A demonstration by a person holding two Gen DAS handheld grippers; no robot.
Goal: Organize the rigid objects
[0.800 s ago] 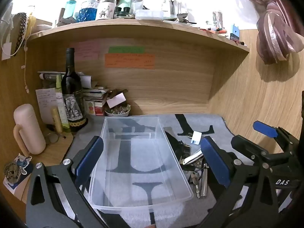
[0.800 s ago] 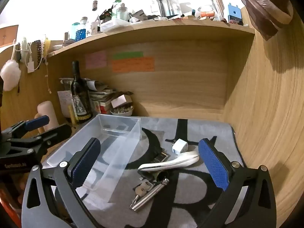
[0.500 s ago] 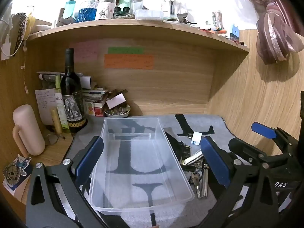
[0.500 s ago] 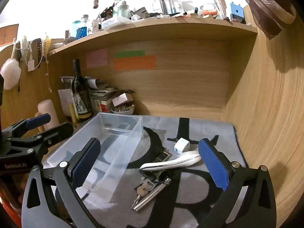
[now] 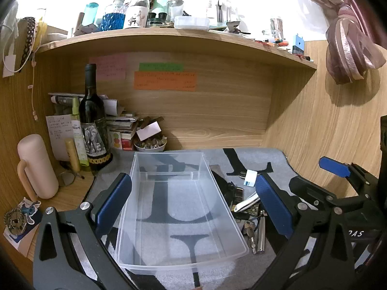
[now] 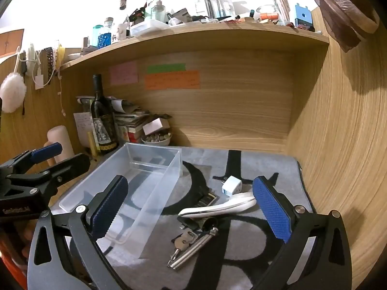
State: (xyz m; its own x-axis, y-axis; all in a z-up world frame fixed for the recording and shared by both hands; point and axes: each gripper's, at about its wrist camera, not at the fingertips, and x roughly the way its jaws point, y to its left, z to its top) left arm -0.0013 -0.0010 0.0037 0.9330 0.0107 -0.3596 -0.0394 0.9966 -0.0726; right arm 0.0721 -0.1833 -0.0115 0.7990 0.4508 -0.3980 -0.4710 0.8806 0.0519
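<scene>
A clear plastic bin (image 5: 179, 207) (image 6: 125, 188) lies empty on a grey mat with black letters. My left gripper (image 5: 193, 201) hovers over it, wide open, holding nothing. To the bin's right lies a small pile: a white plug adapter (image 6: 231, 185) (image 5: 249, 178), a white curved handle (image 6: 217, 209) (image 5: 245, 203), a dark flat item (image 6: 205, 199), keys with a metal tool (image 6: 188, 246) (image 5: 254, 234). My right gripper (image 6: 191, 207) hangs open above this pile, touching none of it.
At the back left stand a wine bottle (image 5: 93, 125), a pink flask (image 5: 36, 166), stacked books and a bowl of small stones (image 5: 150, 145). A cluttered wooden shelf (image 5: 169, 36) runs overhead. A wooden wall (image 6: 338, 169) closes the right side.
Both grippers have shifted only slightly over the mat; in the right wrist view the pile has slid a little lower and nearer. Nothing was grasped or moved.
</scene>
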